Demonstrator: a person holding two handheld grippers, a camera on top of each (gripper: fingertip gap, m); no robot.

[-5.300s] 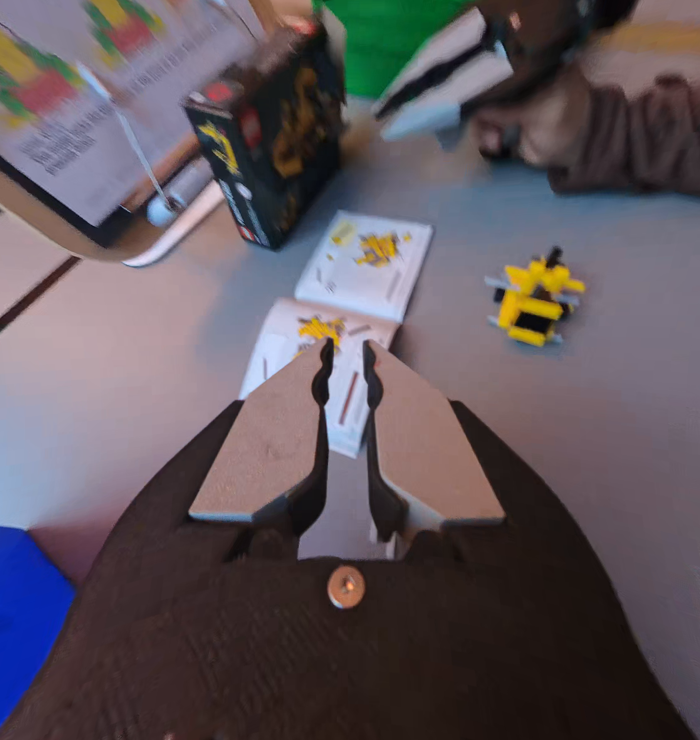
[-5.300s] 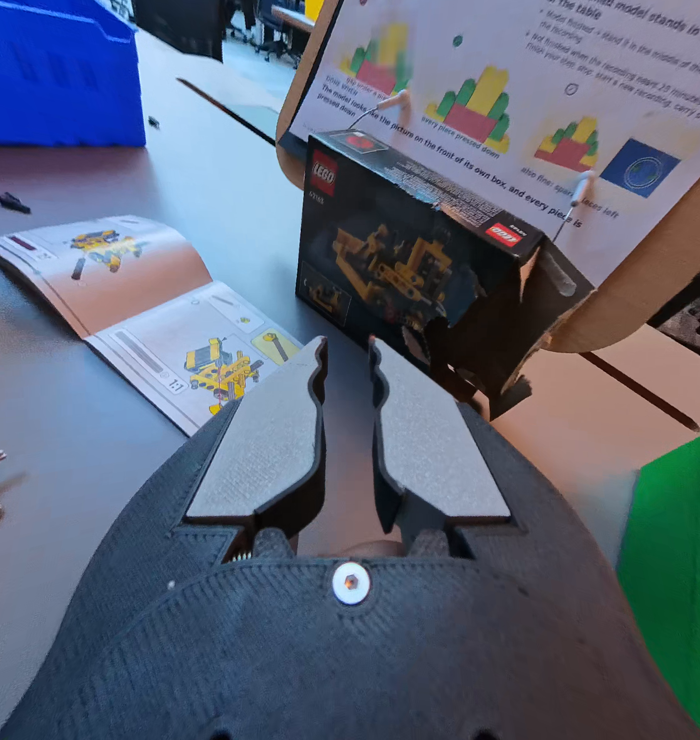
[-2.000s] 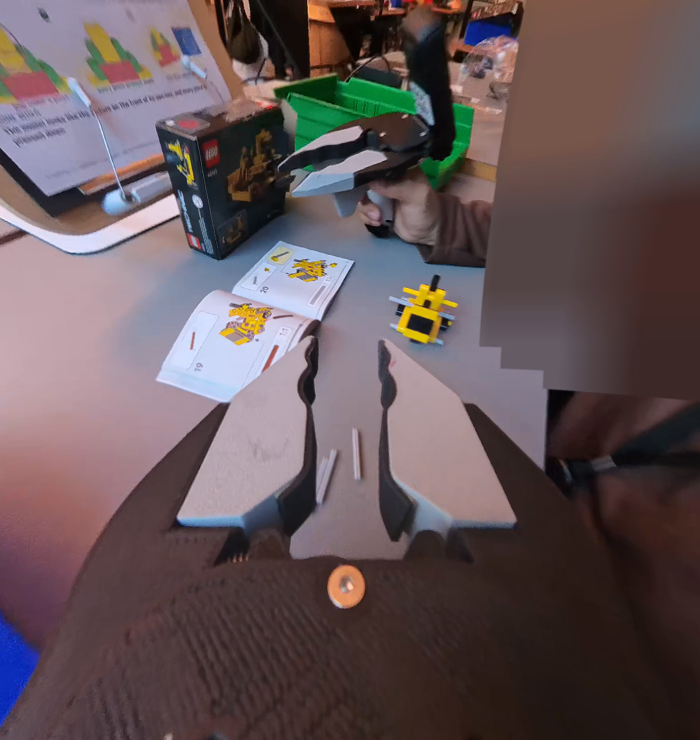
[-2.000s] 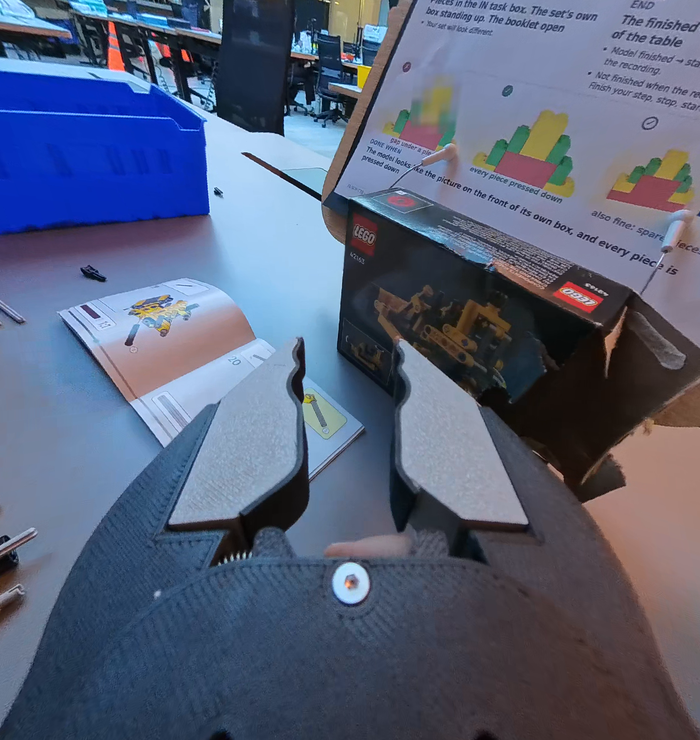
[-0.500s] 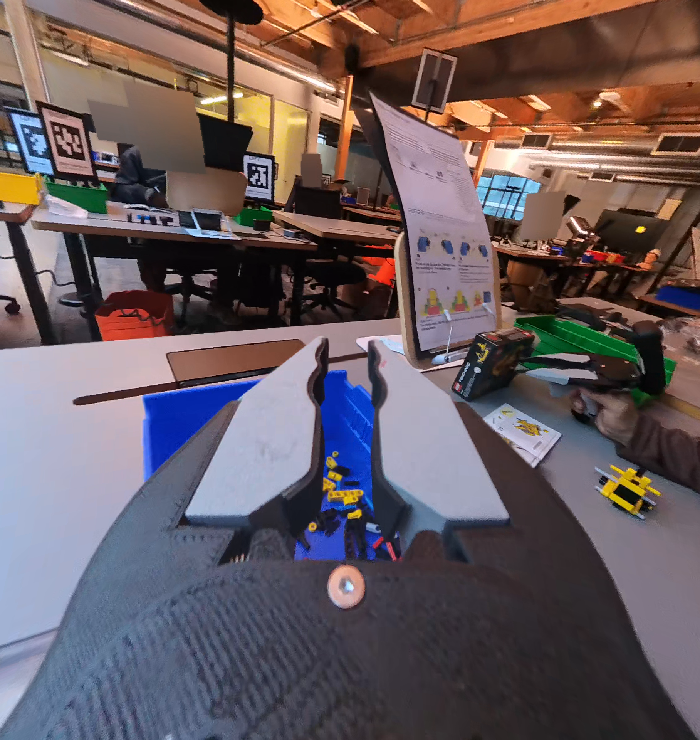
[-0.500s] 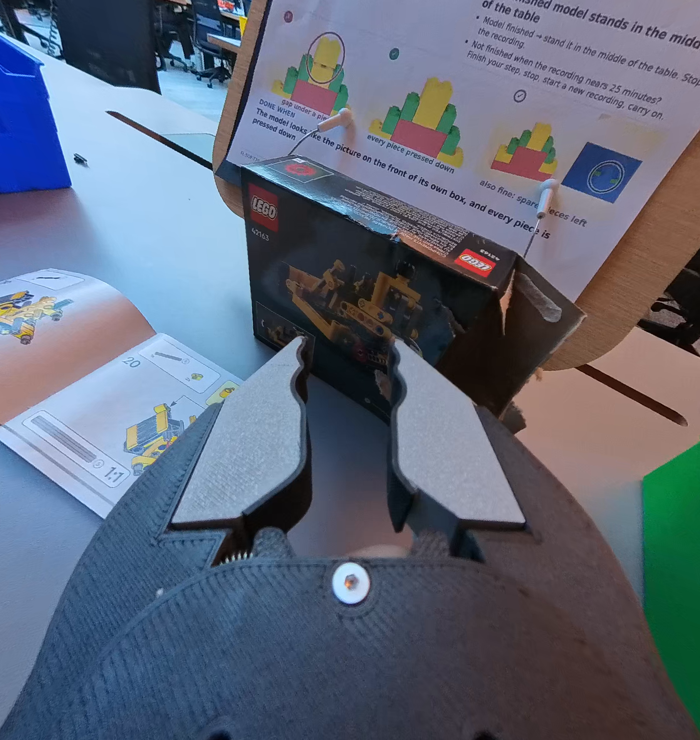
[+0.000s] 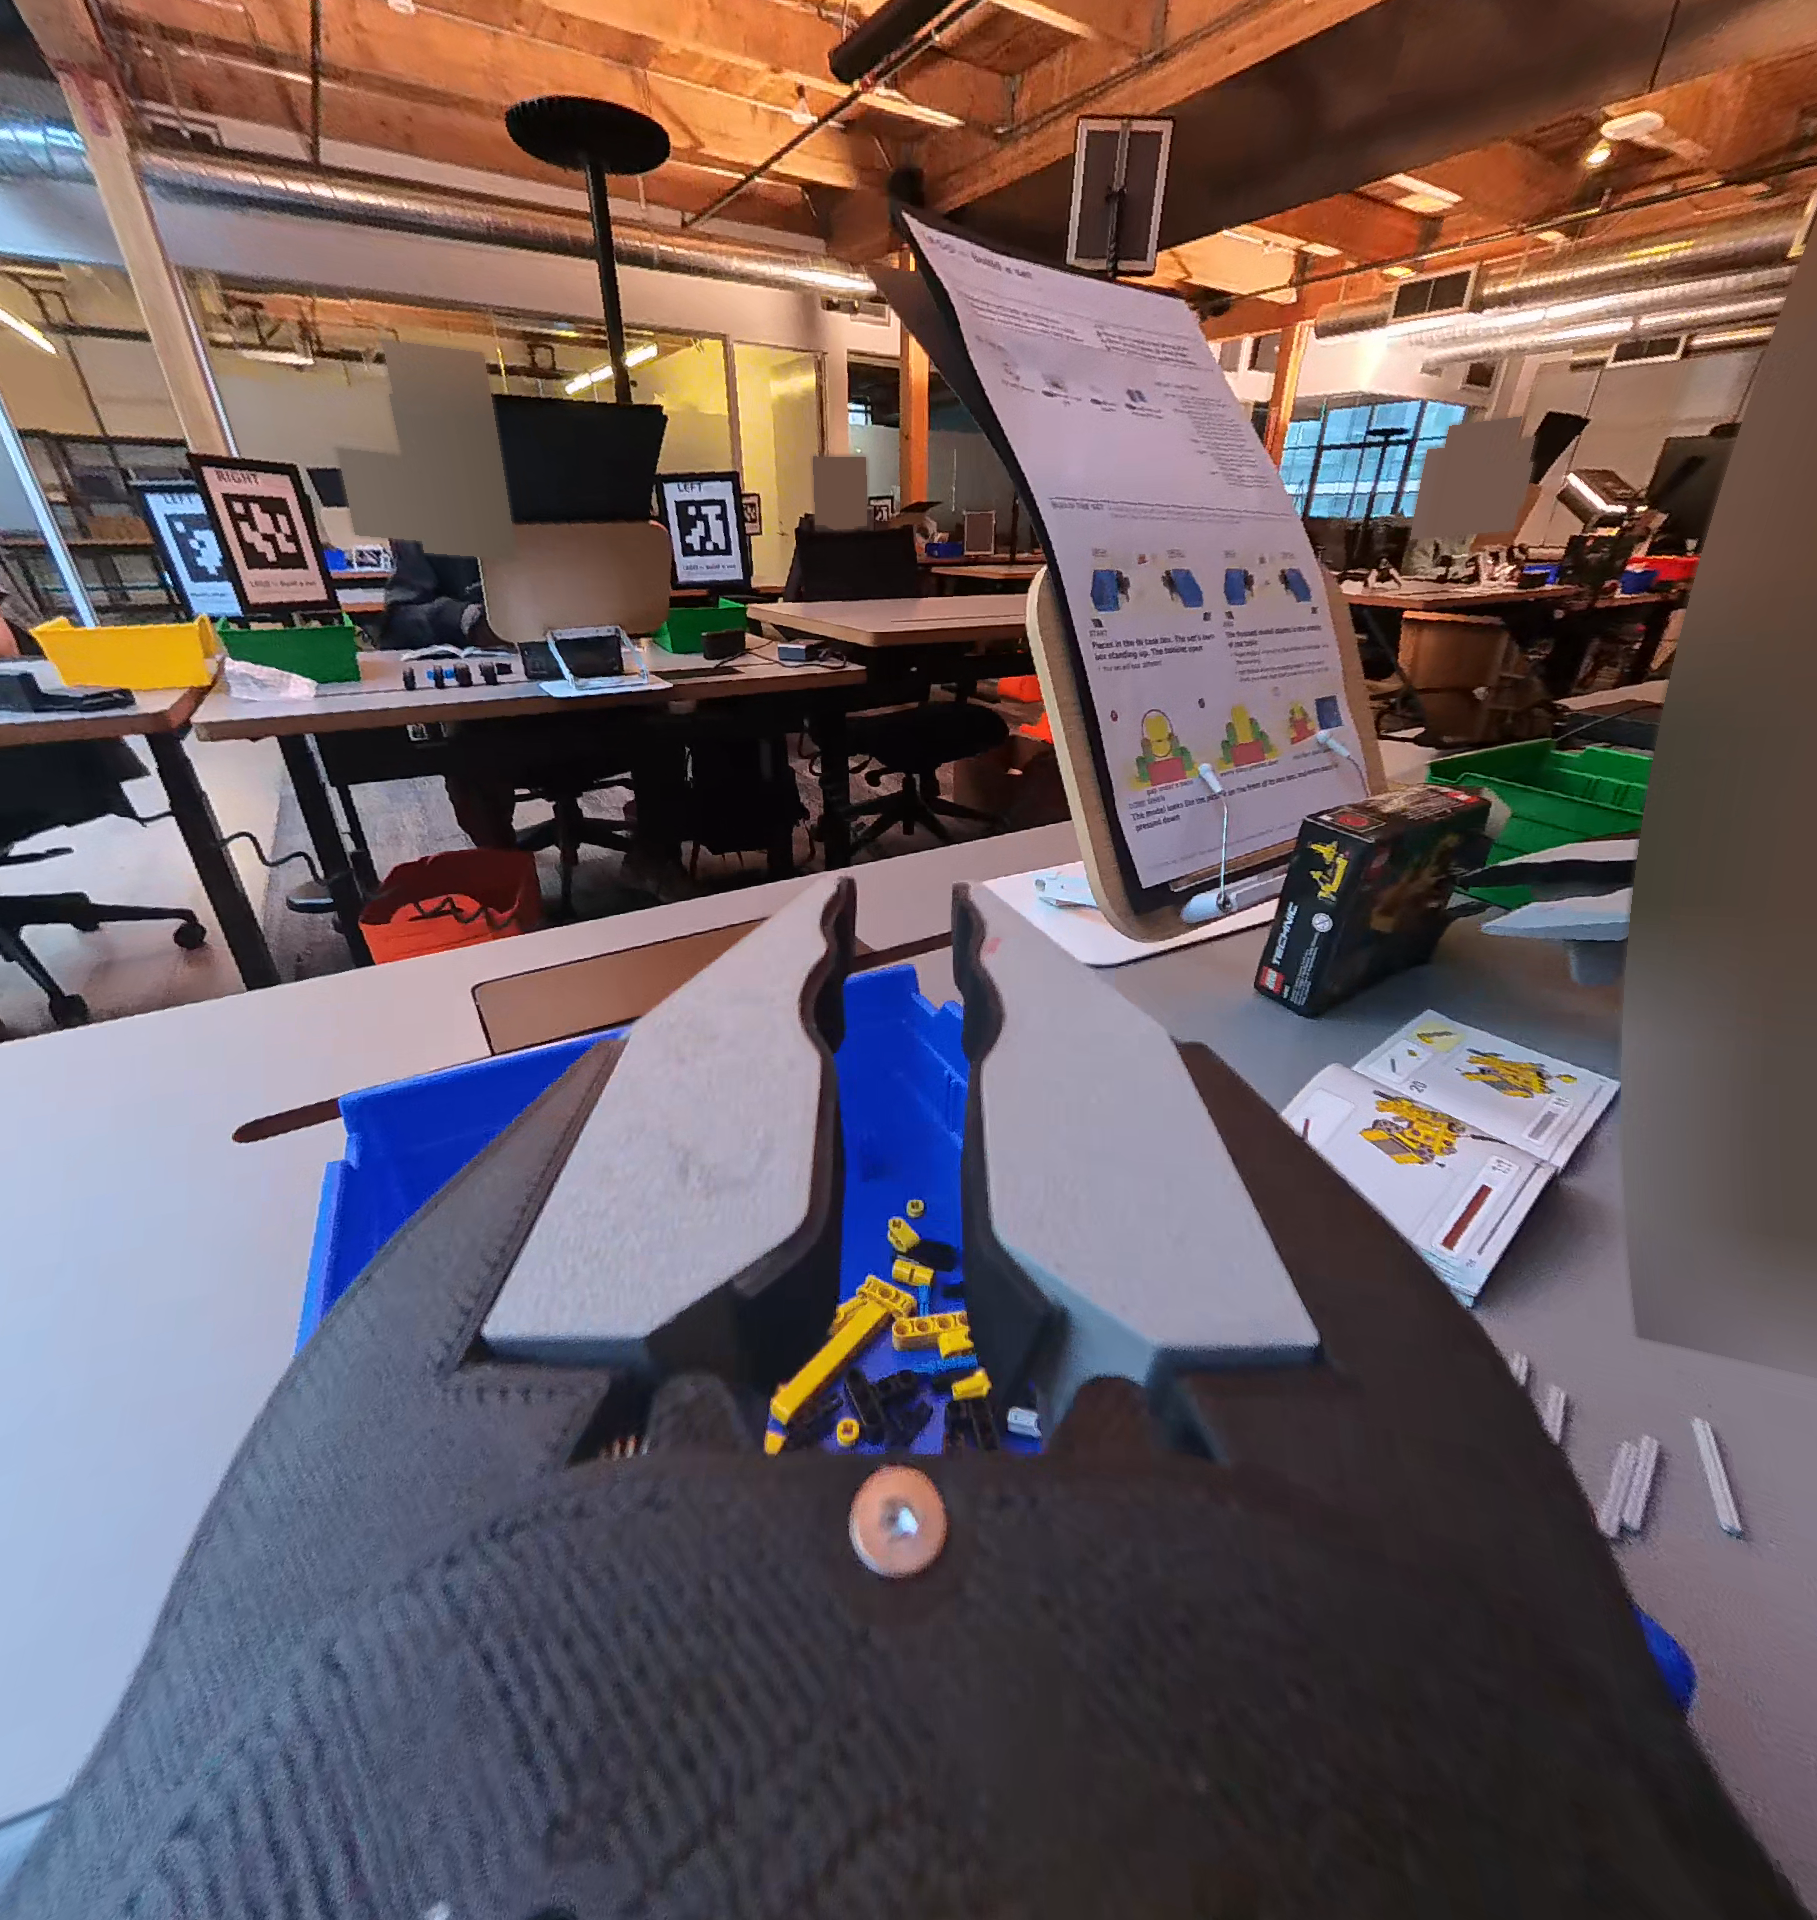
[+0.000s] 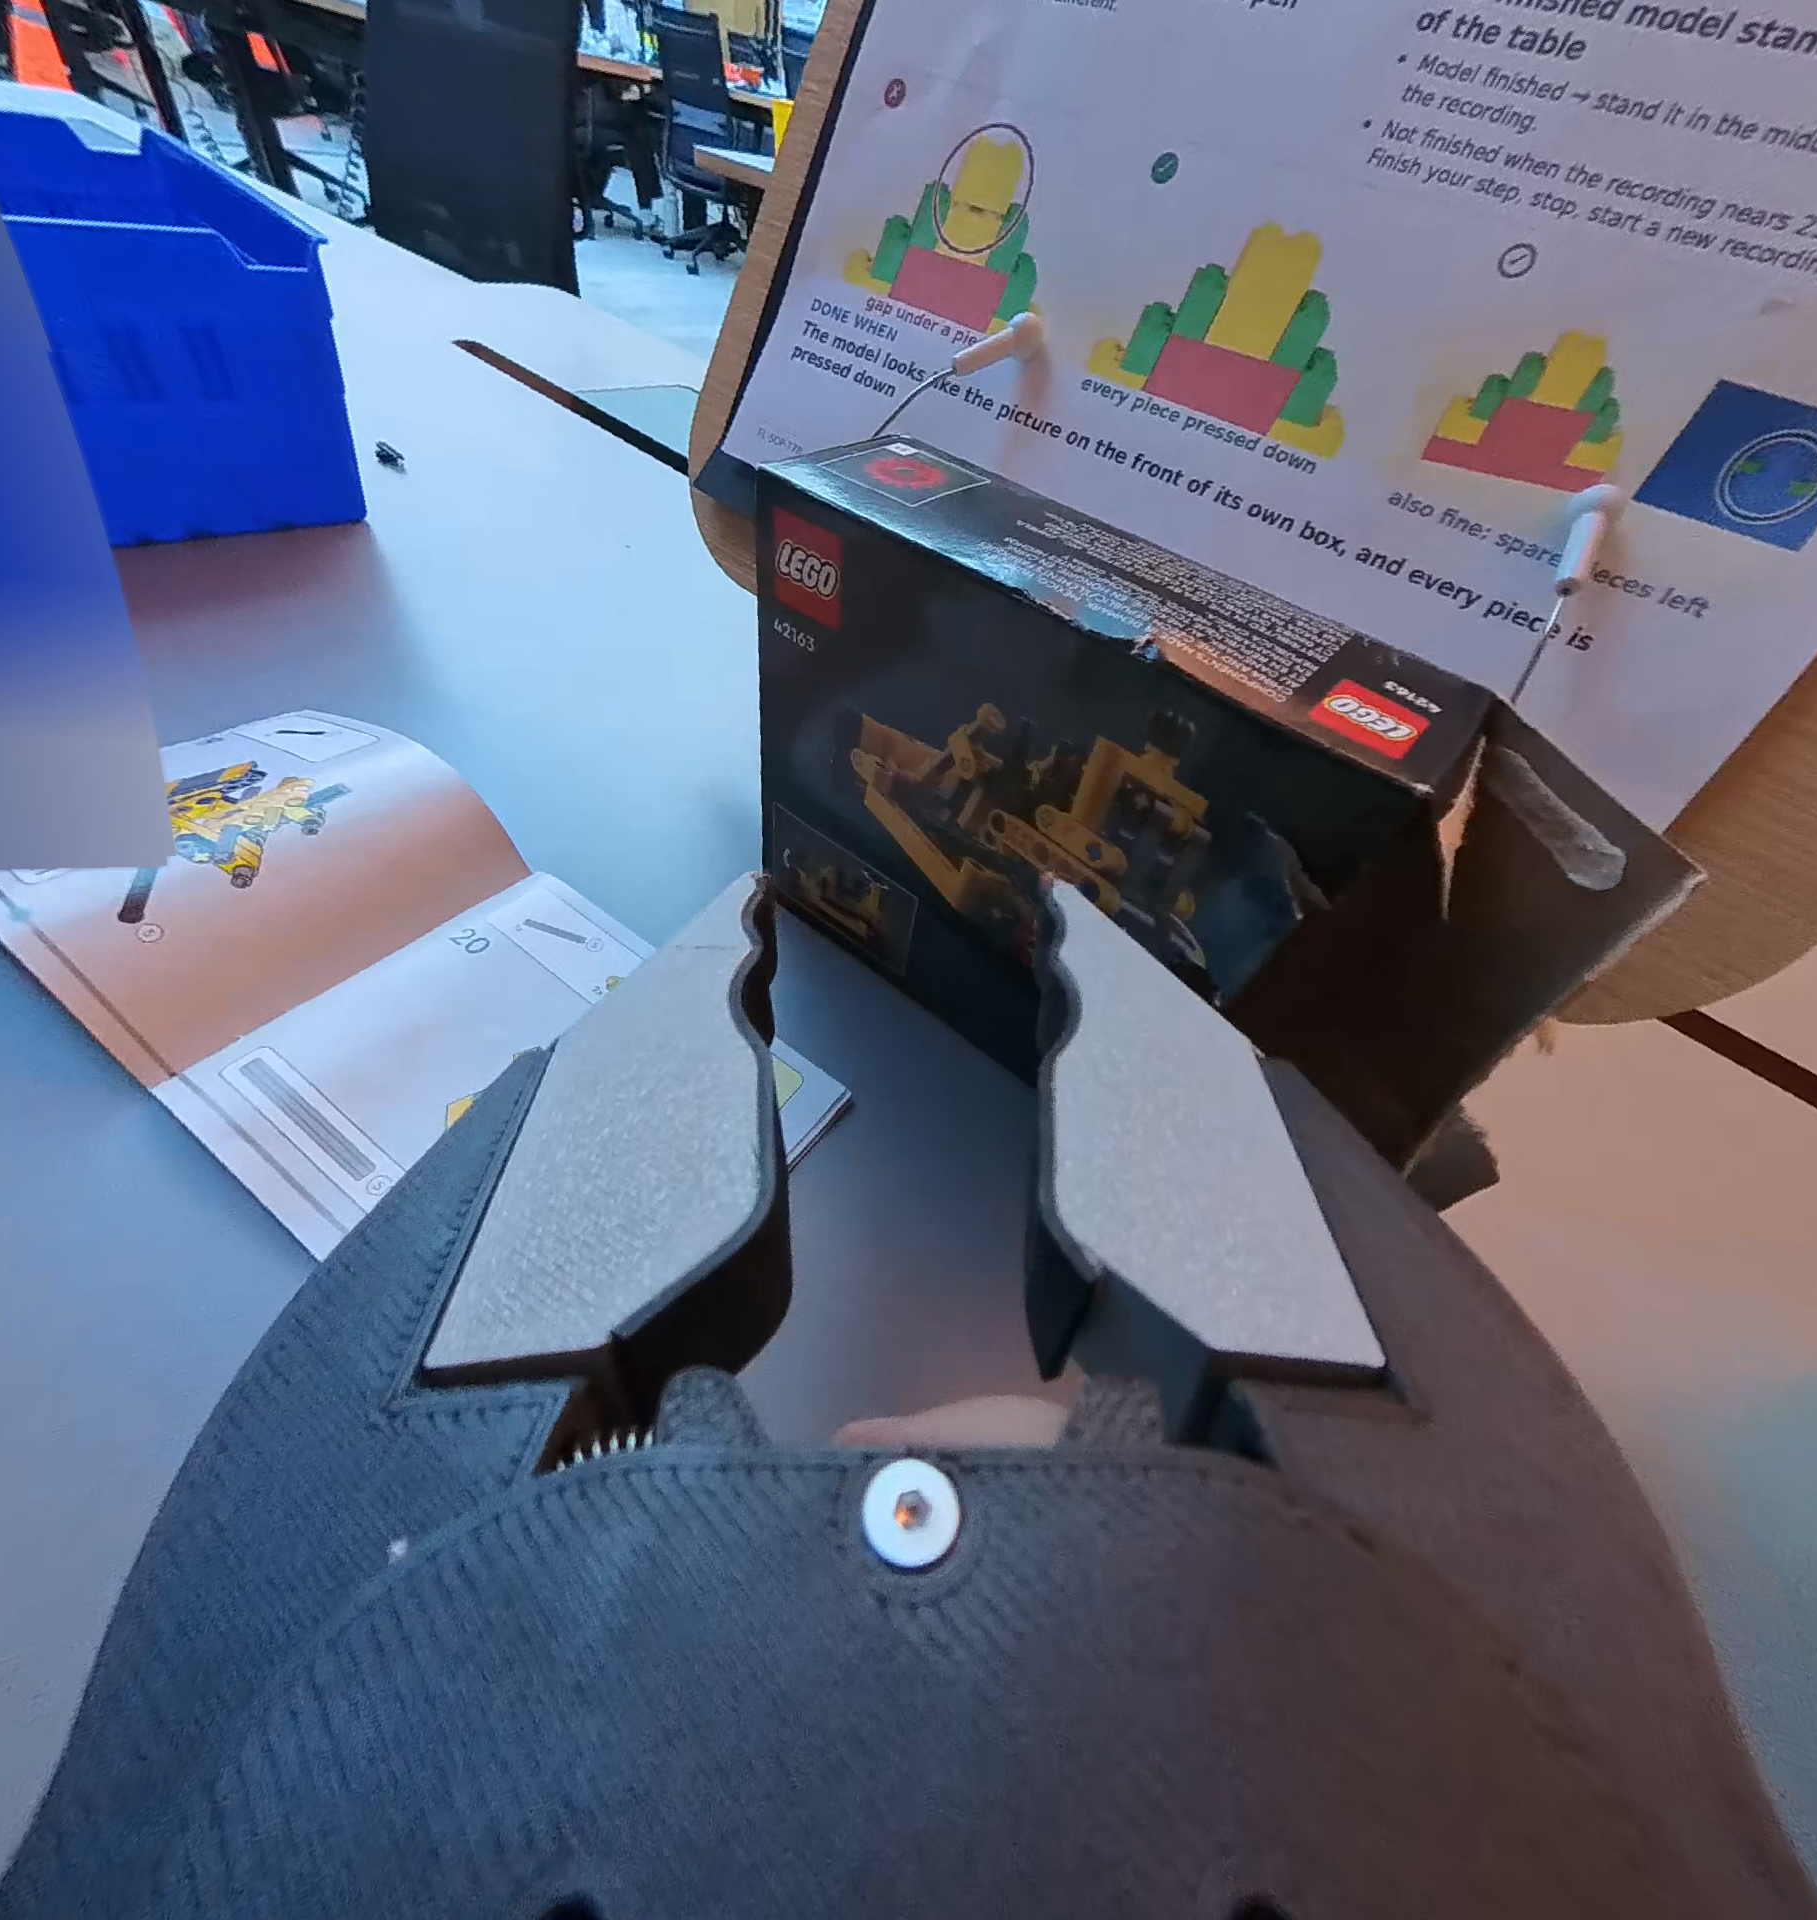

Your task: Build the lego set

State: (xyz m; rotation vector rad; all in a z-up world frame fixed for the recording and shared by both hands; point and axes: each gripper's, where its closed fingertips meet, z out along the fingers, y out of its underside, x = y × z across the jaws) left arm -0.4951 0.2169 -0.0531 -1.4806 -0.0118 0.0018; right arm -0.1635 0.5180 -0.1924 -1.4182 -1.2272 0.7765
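Left wrist view has your left gripper (image 7: pixel 899 925) hanging over the blue plastic parts bin (image 7: pixel 384 1143), fingers slightly apart with nothing between them. Down in the bin you can see the loose pile of small yellow and black lego pieces (image 7: pixel 888 1351), and that's where your next part is, I'd guess. A few thin grey axle rods (image 7: pixel 1636 1465) lie on the grey table (image 7: pixel 104 1247) off to your right, near the open instruction booklet (image 7: pixel 1444 1143).

Your right gripper (image 8: pixel 904 904) is parked low over the table with its fingers spread wide and empty, pointing at the black cardboard set box (image 8: pixel 1091 748) that stands in front of the wooden stand holding a printed sheet (image 8: pixel 1403 312).

Handling-wise, those pieces look tiny, hard and slick, so they'll probably skate or flip if you pinch them off-centre. For the long yellow beam (image 7: pixel 831 1351) I'd grab across the narrow flat sides near the middle, with just the fingertips. The pile is tangled, so expect neighbours to come up with it. Light squeeze is plenty; nothing here is heavy.
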